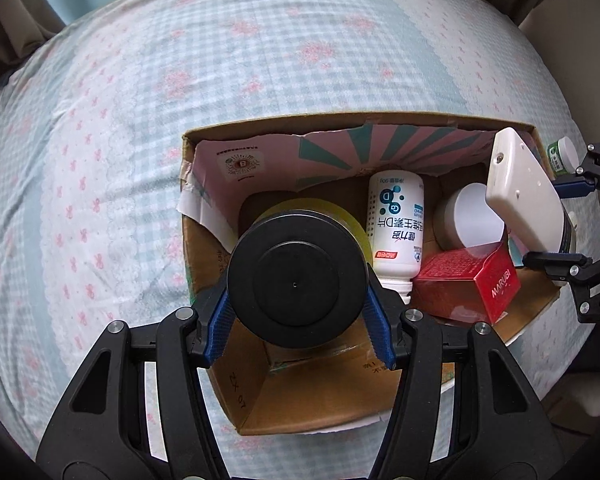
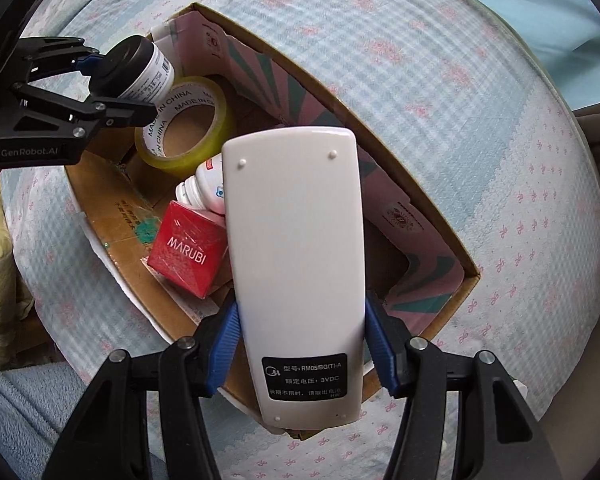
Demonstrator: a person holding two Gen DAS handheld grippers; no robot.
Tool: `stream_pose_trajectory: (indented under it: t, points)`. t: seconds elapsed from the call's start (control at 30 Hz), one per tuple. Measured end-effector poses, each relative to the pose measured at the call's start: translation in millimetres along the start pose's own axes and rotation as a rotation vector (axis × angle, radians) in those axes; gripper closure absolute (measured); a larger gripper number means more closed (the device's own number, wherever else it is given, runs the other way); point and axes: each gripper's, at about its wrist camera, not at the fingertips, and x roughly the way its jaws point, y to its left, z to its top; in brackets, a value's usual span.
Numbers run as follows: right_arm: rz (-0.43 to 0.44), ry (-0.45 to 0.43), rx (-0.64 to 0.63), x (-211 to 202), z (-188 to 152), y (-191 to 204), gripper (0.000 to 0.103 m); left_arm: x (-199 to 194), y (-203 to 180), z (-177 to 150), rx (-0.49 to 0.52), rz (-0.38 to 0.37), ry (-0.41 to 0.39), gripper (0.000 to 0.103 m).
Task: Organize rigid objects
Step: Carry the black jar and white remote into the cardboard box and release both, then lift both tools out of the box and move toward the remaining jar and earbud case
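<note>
- Your left gripper (image 1: pixel 296 304) is clamped on a black-capped jar (image 1: pixel 296 286), blue pads pressed to either side of the cap. The right wrist view shows the jar tilted, its white labelled body pointing down toward the box.
- You hold the jar over the near-left part of the cardboard box (image 1: pixel 204 136), directly above the tape roll (image 2: pixel 184 120). Holding by the cap leaves the body free to go in first, which judging by the pose is the point.
- Your right gripper (image 2: pixel 300 344) grips a white remote control (image 2: pixel 296 248) across its narrow sides, label face toward the camera, long axis running out ahead of the fingers. It hangs over the box's right side, above the contents, touching nothing I can see.
- Already in the box: the tape roll lying flat, a white supplement bottle (image 1: pixel 396 224) on its side, a red MARUBI carton (image 1: pixel 468 284) against it, and a round white-lidded jar (image 1: pixel 472 220) behind the carton.
- A green-labelled bottle (image 1: pixel 562 156) stands outside the box past its far right wall, on the patterned bedspread (image 1: pixel 140 120), not yet collected.
- Judgement: free floor is scarce; the bare cardboard near you looks like the best landing for the jar, and the remote would probably lie best along the right wall.
- Risk: the bed is soft, so the box may shift when nudged.
</note>
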Motion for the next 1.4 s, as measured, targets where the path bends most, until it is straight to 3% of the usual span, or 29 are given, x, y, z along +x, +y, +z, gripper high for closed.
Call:
stream_pose_trajectory:
  t: [0.33,0.4,0.43,0.47,0.5,0.53,0.57,0.73,1.03,1.4]
  points:
    - [0.095,0.014,0.083,31,14,-10,0.048,24,-7,-3,0.075,0.005,0.022,0.049]
    - [0.090,0.002,0.099,34,13,-12,0.047,21,-6,-2,0.067,-0.058,0.010,0.036]
    - [0.091,-0.016,0.106,32,11,-14,0.040,18,-6,-1,0.064,-0.092,0.002,0.006]
    - [0.082,-0.038,0.111,29,8,-15,0.025,13,-8,-2,0.073,-0.133,-0.012,0.000]
    - [0.074,-0.064,0.118,24,6,-18,0.018,7,-11,-2,0.086,-0.124,-0.032,0.000]
    - [0.059,-0.081,0.129,20,3,-21,0.003,3,-14,-3,0.107,-0.094,-0.041,0.000]
    - [0.057,-0.092,0.143,17,-1,-24,0.000,1,-17,-3,0.123,-0.080,-0.043,0.000]
    - [0.115,-0.103,0.246,11,-14,-42,0.000,-9,-15,-10,0.094,-0.079,-0.048,0.000]
    - [0.087,-0.086,0.256,-4,-22,-31,0.000,-31,-10,-19,0.062,-0.047,-0.060,0.000]
    - [0.032,-0.180,0.276,-56,-45,-20,0.000,-87,-18,-39,0.040,0.018,-0.115,0.000]
